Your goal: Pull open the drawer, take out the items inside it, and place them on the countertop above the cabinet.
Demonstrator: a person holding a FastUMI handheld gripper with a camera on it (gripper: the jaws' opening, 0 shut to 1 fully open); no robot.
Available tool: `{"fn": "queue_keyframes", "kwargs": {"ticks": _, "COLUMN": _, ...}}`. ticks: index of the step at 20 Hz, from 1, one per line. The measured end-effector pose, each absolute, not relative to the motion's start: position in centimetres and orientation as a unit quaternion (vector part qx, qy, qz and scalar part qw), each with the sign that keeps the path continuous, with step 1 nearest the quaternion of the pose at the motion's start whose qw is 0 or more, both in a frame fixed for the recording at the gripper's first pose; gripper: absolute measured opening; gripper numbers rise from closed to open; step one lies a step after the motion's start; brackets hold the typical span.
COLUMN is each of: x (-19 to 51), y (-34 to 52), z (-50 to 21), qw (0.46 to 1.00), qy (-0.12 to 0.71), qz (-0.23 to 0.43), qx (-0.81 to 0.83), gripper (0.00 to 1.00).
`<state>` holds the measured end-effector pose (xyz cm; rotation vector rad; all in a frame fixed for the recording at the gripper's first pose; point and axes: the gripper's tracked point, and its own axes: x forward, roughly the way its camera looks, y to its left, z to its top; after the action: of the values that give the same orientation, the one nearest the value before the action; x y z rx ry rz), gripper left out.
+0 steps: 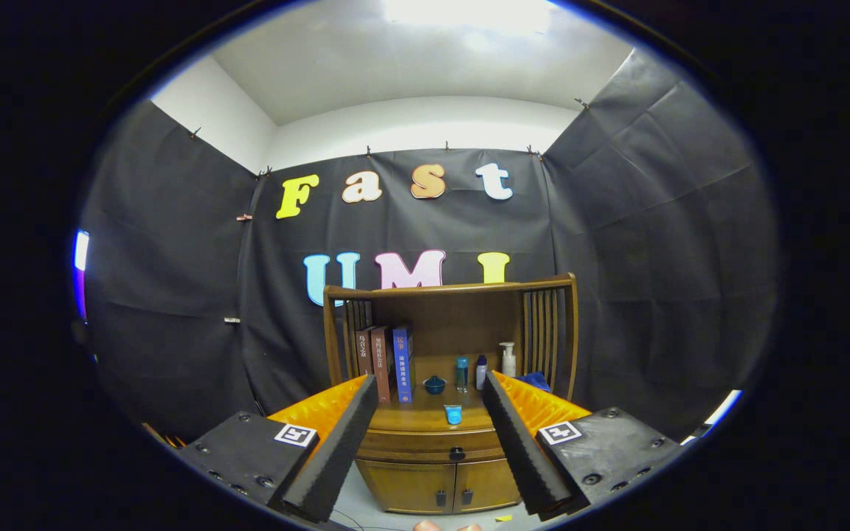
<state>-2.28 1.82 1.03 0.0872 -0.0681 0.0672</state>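
My gripper (430, 442) is spread wide and holds nothing. Between and beyond its fingers stands a wooden cabinet (432, 479) against the black booth wall. Its drawer (432, 446) is closed, a dark knob (457, 453) at the centre. On the countertop (410, 420) above sit upright books (388, 363), a blue bowl (434, 384), small bottles (469, 373), a pump bottle (508, 360) and a blue cup (453, 414).

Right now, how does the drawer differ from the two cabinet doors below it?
The drawer is one wide, low panel with a single central knob; the cabinet doors are a taller pair, each with its own handle. Both are shut, brown wood, beyond the open gripper.
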Motion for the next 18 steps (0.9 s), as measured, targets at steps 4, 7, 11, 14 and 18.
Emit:
{"fn": "queue_keyframes", "kwargs": {"ticks": 4, "x": -2.1, "y": 1.6, "z": 0.7, "qw": 0.998, "qy": -0.030, "qz": 0.029, "qx": 0.047, "gripper": 0.94}}
{"fn": "queue_keyframes", "kwargs": {"ticks": 7, "x": -1.9, "y": 1.5, "z": 0.3, "qw": 0.998, "qy": -0.027, "qz": 0.025, "qx": 0.048, "gripper": 0.94}}
{"fn": "queue_keyframes", "kwargs": {"ticks": 11, "x": -2.0, "y": 0.9, "z": 0.2, "qw": 0.998, "qy": -0.028, "qz": 0.018, "qx": 0.045, "gripper": 0.94}}
{"fn": "queue_keyframes", "kwargs": {"ticks": 14, "x": -2.3, "y": 0.7, "z": 0.3, "qw": 0.998, "qy": -0.031, "qz": 0.016, "qx": 0.050, "gripper": 0.94}}
{"fn": "queue_keyframes", "kwargs": {"ticks": 18, "x": -2.2, "y": 0.2, "z": 0.1, "qw": 0.998, "qy": -0.027, "qz": 0.009, "qx": 0.050, "gripper": 0.94}}
